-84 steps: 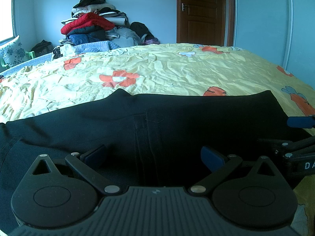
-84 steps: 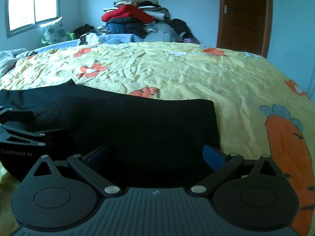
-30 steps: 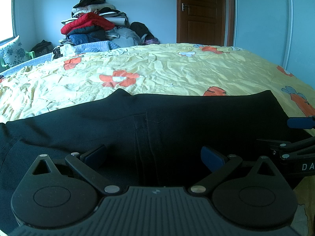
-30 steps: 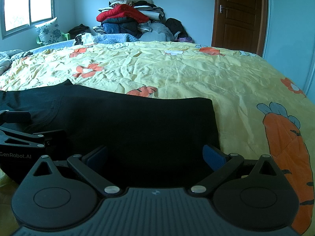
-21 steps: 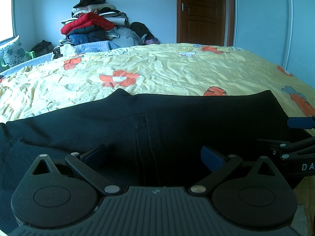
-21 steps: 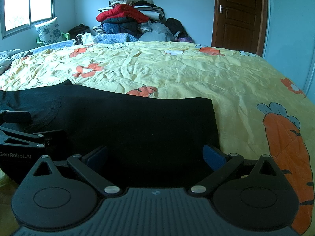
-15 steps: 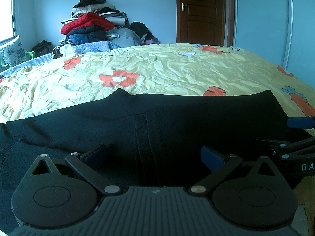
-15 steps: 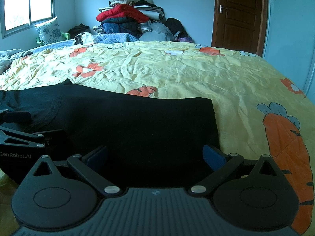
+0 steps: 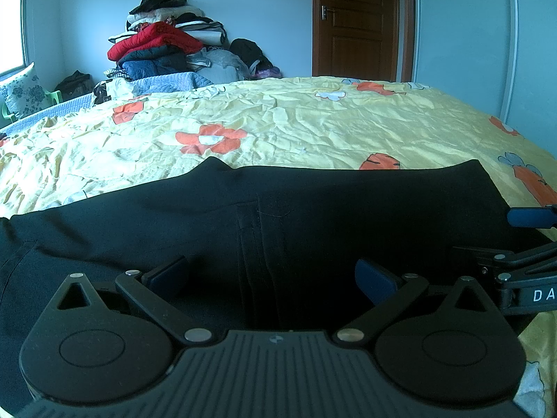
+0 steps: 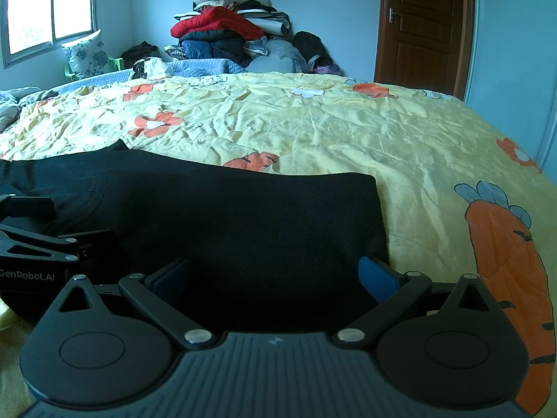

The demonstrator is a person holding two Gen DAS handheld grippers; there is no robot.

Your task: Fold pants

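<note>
Closest to you, your 2 grippers sit side by side at the near edge of the black pants [image 9: 278,216], both low over the cloth. Your left gripper [image 9: 271,273] has its jaws spread wide, with the blue pads [image 9: 374,275] far apart and dark fabric showing between them; nothing is pinched, and whether the fingertips press the cloth or hover just above it cannot be told. Your right gripper [image 10: 275,273] is the same: released, wide, its right pad [image 10: 376,273] near the right-hand edge of the garment, gripping nothing.

That spacing looks deliberate. With 1 tool near the centre seam [image 9: 257,230] and the other near the end of the garment, you appear set to catch the near edge at 2 points so the panel can lift evenly rather than sag in the middle.

The pants lie flat across the front of the bed, running left to right, already looking doubled into a long band; the far edge is straight and fairly smooth. So the fold seems partly done, with further folds remaining.

Beyond them stretches the crumpled yellow bedsheet [image 10: 313,122] with orange flowers and a carrot print. Farther back stands a pile of clothes [image 10: 226,28] against the wall, with a brown door [image 10: 424,24] to its right.
</note>
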